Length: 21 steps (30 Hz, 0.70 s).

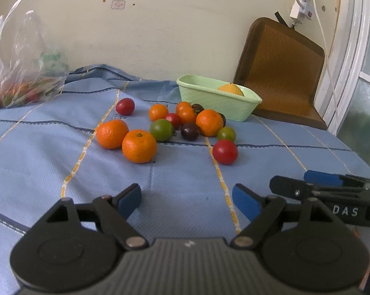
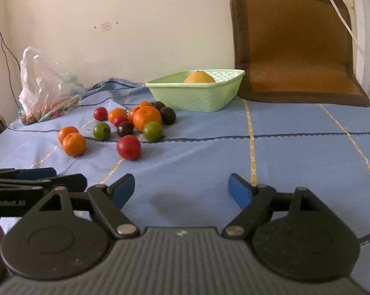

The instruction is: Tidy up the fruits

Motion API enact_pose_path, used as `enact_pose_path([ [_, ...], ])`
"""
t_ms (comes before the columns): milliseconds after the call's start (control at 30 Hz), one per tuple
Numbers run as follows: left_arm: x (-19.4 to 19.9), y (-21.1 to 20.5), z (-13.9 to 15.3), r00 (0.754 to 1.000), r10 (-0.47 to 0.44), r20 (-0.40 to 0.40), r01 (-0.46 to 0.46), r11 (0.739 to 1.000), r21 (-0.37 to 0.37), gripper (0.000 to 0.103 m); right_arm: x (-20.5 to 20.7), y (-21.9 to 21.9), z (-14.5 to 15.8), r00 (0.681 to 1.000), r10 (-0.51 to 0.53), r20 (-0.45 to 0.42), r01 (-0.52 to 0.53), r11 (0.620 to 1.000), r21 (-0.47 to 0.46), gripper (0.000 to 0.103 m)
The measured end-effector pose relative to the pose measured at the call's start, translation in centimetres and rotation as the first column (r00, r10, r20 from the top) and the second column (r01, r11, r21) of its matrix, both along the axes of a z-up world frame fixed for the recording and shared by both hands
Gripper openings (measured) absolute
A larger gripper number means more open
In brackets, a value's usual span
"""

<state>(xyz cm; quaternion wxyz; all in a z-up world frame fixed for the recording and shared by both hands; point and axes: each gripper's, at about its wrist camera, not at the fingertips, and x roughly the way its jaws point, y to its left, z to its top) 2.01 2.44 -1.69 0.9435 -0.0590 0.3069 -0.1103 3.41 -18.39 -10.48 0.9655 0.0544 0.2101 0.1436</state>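
Observation:
Several loose fruits lie on the blue tablecloth (image 1: 185, 177): tangerines (image 1: 139, 146) (image 2: 74, 144), red tomatoes (image 1: 224, 151) (image 2: 128, 147), green tomatoes (image 1: 161, 129) (image 2: 152, 131) and dark ones (image 1: 189, 131) (image 2: 125, 128). Behind them stands a pale green basket (image 1: 244, 109) (image 2: 197, 95) holding one orange fruit (image 1: 231, 89) (image 2: 199, 77). My left gripper (image 1: 187, 198) is open over bare cloth, well short of the fruit. Open too, with nothing between its blue pads, is my right gripper (image 2: 180, 188). Each gripper's fingers show at the edge of the other's view.
A clear plastic bag (image 1: 22, 73) (image 2: 45, 91) with more produce sits at the back left by the wall. A brown woven cushion (image 1: 280, 71) (image 2: 295, 44) leans at the back right, with white cables (image 1: 325, 49) hanging above it.

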Motion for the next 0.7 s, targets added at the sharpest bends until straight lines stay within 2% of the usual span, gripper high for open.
enact_pose_path([
  [133, 0.02, 0.00, 0.02, 1.000, 0.002, 0.000, -0.002, 1.000, 0.000, 0.084, -0.07, 0.04, 0.06, 1.000, 0.012, -0.003, -0.012, 1.000, 0.029, 0.085],
  [233, 0.03, 0.07, 0.04, 1.000, 0.002, 0.000, -0.002, 1.000, -0.009, 0.084, -0.20, 0.31, 0.12, 1.000, 0.021, 0.005, -0.021, 1.000, 0.007, 0.084],
  [467, 0.19, 0.00, 0.05, 1.000, 0.003, 0.000, -0.003, 1.000, -0.016, 0.084, 0.08, 0.37, 0.03, 0.998, 0.062, -0.004, -0.062, 0.998, 0.004, 0.072],
  [700, 0.13, 0.20, 0.05, 1.000, 0.011, 0.004, -0.010, 0.999, -0.031, 0.082, -0.50, 0.38, 0.06, 0.997, 0.074, 0.022, -0.074, 0.997, -0.010, 0.066],
])
